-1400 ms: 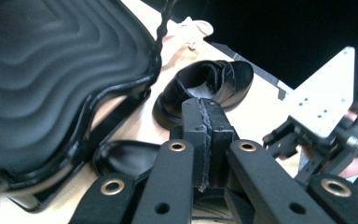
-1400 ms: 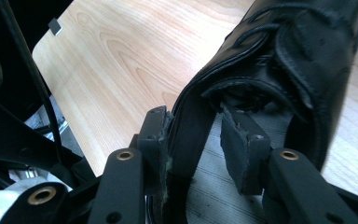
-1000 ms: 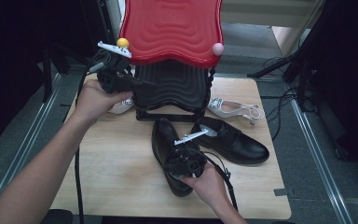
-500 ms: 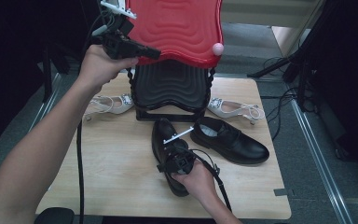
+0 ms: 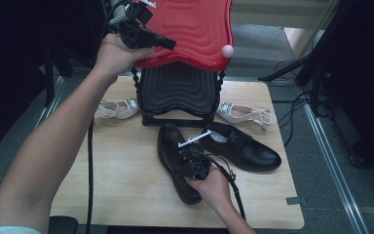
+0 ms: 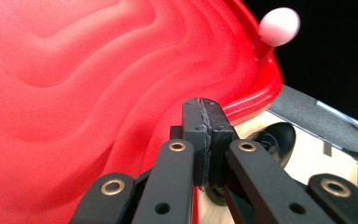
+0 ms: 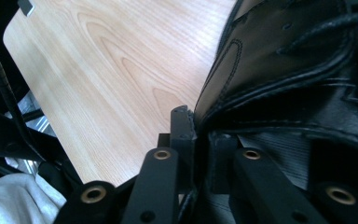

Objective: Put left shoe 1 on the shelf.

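- The black shoe (image 5: 177,163) is a glossy leather lace-up lying near the table's (image 5: 121,165) front edge at its middle, toe toward the front.
- The right gripper (image 5: 193,163) has just been closing its jaws; they pinch the shoe's collar edge (image 7: 200,122).
- The left gripper (image 5: 168,45), jaws pressed together on nothing, is raised at the red tray's (image 5: 195,29) left edge.
- A second black shoe (image 5: 246,148) lies just right of the held one.
- Bare wood lies left of the shoe, toward the front-left corner.
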Demonstrator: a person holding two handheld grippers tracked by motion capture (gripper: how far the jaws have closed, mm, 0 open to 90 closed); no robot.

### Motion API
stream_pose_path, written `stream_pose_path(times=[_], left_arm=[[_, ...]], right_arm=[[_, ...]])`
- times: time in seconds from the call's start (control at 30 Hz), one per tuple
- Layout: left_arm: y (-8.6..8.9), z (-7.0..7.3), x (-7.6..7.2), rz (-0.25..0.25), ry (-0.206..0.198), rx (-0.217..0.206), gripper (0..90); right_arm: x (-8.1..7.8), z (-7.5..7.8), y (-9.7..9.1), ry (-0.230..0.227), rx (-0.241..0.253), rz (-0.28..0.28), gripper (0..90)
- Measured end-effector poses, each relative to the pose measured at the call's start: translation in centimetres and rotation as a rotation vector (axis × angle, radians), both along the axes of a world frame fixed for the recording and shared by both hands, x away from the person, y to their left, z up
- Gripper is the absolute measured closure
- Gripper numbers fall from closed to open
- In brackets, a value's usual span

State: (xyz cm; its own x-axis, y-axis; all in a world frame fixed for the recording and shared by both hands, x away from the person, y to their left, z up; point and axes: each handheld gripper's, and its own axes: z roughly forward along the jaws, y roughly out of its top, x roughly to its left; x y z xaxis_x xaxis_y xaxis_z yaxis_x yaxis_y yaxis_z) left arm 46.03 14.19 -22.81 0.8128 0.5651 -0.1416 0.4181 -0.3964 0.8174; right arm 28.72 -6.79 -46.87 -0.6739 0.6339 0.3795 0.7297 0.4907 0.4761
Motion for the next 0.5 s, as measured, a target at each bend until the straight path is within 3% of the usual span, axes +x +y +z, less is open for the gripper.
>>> stream_pose_path(times=[0.13, 0.37, 0.5], left_arm=[[0.0, -0.4, 0.3, 0.005, 0.018, -0.008, 90.0], [-0.2, -0.6, 0.3, 0.014, 0.008, 0.015, 90.0], [-0.1, -0.7, 0.3, 0.018, 0.013, 0.006, 90.0]], right_arm=[[0.1, 0.6, -1.2, -0.011, 0.025, -0.013, 87.1], [0.4, 1.2, -2.8, -0.01, 0.047, -0.031, 87.5], [0.9, 1.6, -3.7, 0.004, 0.098, -0.045, 87.5]])
